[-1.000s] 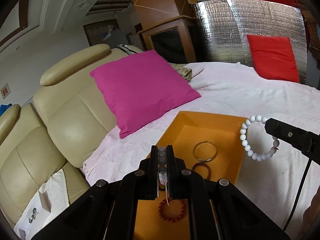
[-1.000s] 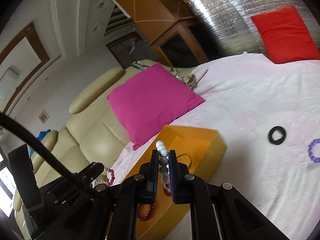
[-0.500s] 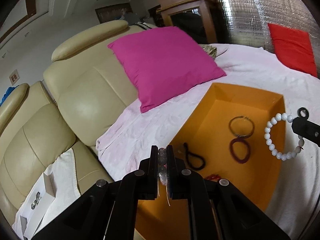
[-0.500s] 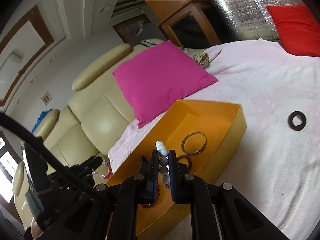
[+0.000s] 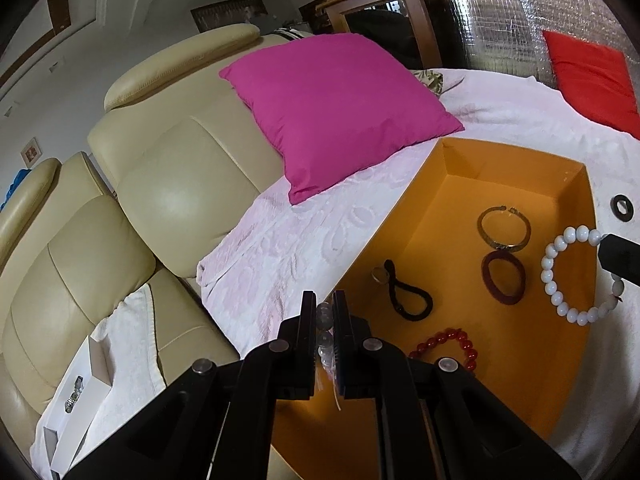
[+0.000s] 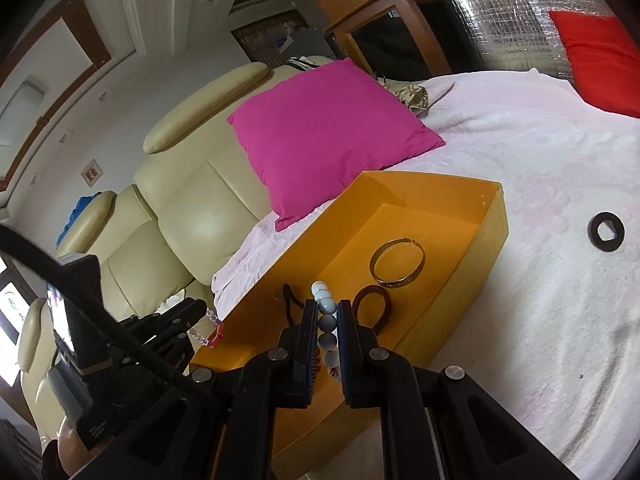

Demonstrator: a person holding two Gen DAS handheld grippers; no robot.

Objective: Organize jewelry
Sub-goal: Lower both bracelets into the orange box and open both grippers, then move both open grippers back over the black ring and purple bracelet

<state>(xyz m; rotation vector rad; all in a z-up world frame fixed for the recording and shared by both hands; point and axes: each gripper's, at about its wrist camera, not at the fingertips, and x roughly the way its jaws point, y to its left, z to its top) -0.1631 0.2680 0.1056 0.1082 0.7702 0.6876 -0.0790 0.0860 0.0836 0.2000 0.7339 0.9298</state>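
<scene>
An orange box point(image 5: 448, 160) stands on the white-covered bed. In it lie a gold bangle point(image 5: 504, 227), a dark red ring point(image 5: 503, 278), a black cord loop point(image 5: 408, 294) and a red bead bracelet point(image 5: 446, 346). My left gripper point(image 5: 323, 312) is shut on a clear bead bracelet point(image 5: 323, 316) over the box's near left edge. My right gripper point(image 6: 325, 312) is shut on a white bead bracelet point(image 6: 325, 308) above the box; that bracelet also shows in the left wrist view point(image 5: 576, 276), hanging over the box's right side.
A black ring point(image 6: 606, 229) lies on the bed cover right of the box. A magenta cushion point(image 5: 340, 108) leans on the cream sofa point(image 5: 168, 168) behind the box. A red cushion point(image 5: 592, 76) sits far right. A white box point(image 5: 76, 396) lies at lower left.
Both grippers have come nearer to the box and tilted down over it, each still holding its bracelet. The left wrist view now shows more of the box floor.
</scene>
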